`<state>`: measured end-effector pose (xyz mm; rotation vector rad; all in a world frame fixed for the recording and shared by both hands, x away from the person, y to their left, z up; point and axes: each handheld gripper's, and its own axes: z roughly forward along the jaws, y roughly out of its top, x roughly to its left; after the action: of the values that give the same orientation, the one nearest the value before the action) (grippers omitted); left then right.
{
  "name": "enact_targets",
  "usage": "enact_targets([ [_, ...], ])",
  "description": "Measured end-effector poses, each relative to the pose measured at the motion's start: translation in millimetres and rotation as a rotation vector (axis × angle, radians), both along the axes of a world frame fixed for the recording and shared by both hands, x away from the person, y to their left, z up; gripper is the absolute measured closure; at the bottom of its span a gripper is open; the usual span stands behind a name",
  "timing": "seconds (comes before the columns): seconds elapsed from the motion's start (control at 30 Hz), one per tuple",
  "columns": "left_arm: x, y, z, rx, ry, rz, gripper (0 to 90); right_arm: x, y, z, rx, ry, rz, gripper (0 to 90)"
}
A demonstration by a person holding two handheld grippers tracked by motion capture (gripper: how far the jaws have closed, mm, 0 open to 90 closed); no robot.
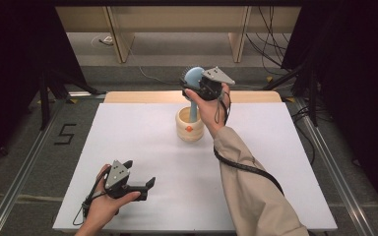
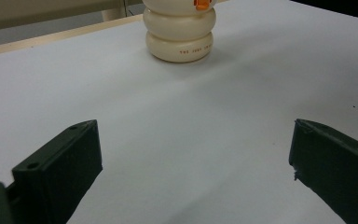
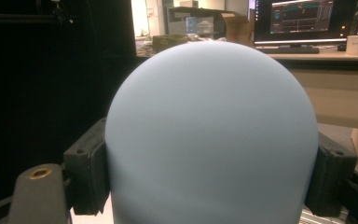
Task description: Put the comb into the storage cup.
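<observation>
1. So the right gripper [image 1: 197, 84] is up near the far edge of the worktop [image 1: 138, 147], clamped on the round blue head of a brush [image 1: 194, 78]. In the right gripper view both black jaws press flat against the sides of that blue dome, so it's definitely holding it.

2. The brush handle runs down into the cream holder [image 1: 189, 126], a chubby ringed pot with a little orange mark on the front. It sits on the far half of the worktop, a bit right of centre. Can't tell if the handle tip touches the bottom of the pot or is hanging free inside it.

3. The left gripper [image 1: 142, 184] sits low near the near-left corner, jaws spread wide with nothing between them, just idling and aimed toward the holder.

4. What could go wrong, imo: the grip is on a smooth curved dome, so the head could squirt out of the jaws if the squeeze is off-centre or the wrist twists.

5. Also nobody is steadying the holder. If the handle drags on the rim while going in or coming out, that light pot could tip or skid toward the far edge. The left gripper is well away, too far to catch it
</observation>
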<state>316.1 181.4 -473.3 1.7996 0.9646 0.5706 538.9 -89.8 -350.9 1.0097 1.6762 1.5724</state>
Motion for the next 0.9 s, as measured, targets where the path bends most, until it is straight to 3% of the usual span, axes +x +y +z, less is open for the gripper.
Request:
enact_targets([
  [0.9, 0.0, -0.1, -0.1, -0.002, 0.003, -0.001, 2.2, -1.7, 1.9, -9.2, -0.002, 0.006, 0.004, 20.5],
])
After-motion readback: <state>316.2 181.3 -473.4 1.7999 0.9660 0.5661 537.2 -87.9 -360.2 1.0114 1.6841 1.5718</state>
